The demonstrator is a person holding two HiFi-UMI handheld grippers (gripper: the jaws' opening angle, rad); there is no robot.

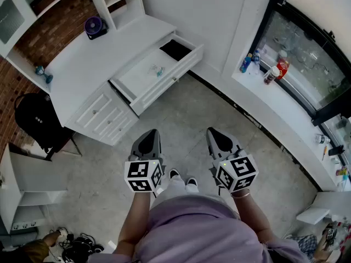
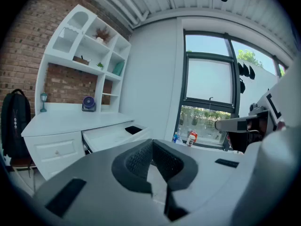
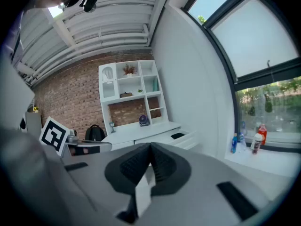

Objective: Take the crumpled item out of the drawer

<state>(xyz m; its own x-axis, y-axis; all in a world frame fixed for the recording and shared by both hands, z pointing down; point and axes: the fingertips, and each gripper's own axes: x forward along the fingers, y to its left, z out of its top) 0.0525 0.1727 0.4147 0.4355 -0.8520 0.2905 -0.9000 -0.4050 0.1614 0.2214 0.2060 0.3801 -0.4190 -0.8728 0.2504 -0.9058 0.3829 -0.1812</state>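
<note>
You stand well back from the desk (image 1: pixel 90 64) with both tools held low in front of you; the left gripper (image 1: pixel 148 139) has its jaws pressed together with nothing between them, and the right gripper (image 1: pixel 219 138) is likewise closed and empty; the drawer (image 1: pixel 164 85) is pulled out, and the crumpled item (image 1: pixel 156 70) (small, pale and see-through, so easy to lose against the white bottom) lies near the middle of it, well apart from the black thing (image 1: pixel 175 49) in the far corner; my reading is that the step in hand is the approach, so step in until the drawer sits within easy reach rather than stretching; pick one gripper, spread its jaws wide before it crosses the drawer's front edge, and come down from above, not from the side, so the front wall does not block you; straddle the item's bulk and close gently, since something this light will likely skid if nudged; keep the other gripper clear of the drawer
</note>
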